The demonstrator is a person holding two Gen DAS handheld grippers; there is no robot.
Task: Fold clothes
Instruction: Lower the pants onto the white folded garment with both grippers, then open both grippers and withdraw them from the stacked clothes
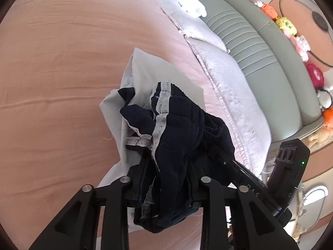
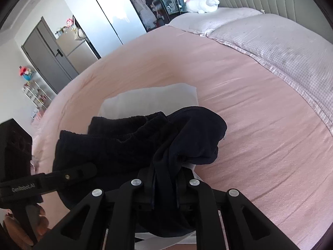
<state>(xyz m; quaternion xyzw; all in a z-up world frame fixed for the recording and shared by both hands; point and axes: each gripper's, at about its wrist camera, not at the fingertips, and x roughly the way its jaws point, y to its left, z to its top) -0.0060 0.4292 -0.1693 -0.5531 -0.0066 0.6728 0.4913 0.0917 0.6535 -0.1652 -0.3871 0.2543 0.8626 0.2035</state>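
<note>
Two hand-held tools are sharing one garment above a pink-sheeted bed (image 2: 260, 108). The left tool (image 1: 166, 166) is pinching a bunched edge of the dark navy shorts (image 1: 183, 129), its fingers closed down onto the cloth, the white side stripe (image 1: 159, 125) running away from it toward the far side. The right tool (image 2: 164, 179) is likewise clamping a fold of the same shorts (image 2: 129, 143), jaws drawn in on the fabric with little gap showing.

The shorts are hanging crumpled between the two grips, directly ahead of each tool and draping over its fingers, the ribbed waistband lying roughly crosswise in the right wrist view. Neither tool looks nearer; both are already at the cloth. Just beyond the shorts, a folded white garment (image 2: 149, 102) is lying flat on the sheet, partly hidden by the dark cloth.

The coming move likely turns on drawing the two grips apart along the waistband line, so the bunched cloth is stretching out before being laid down beside or on the white piece.
</note>
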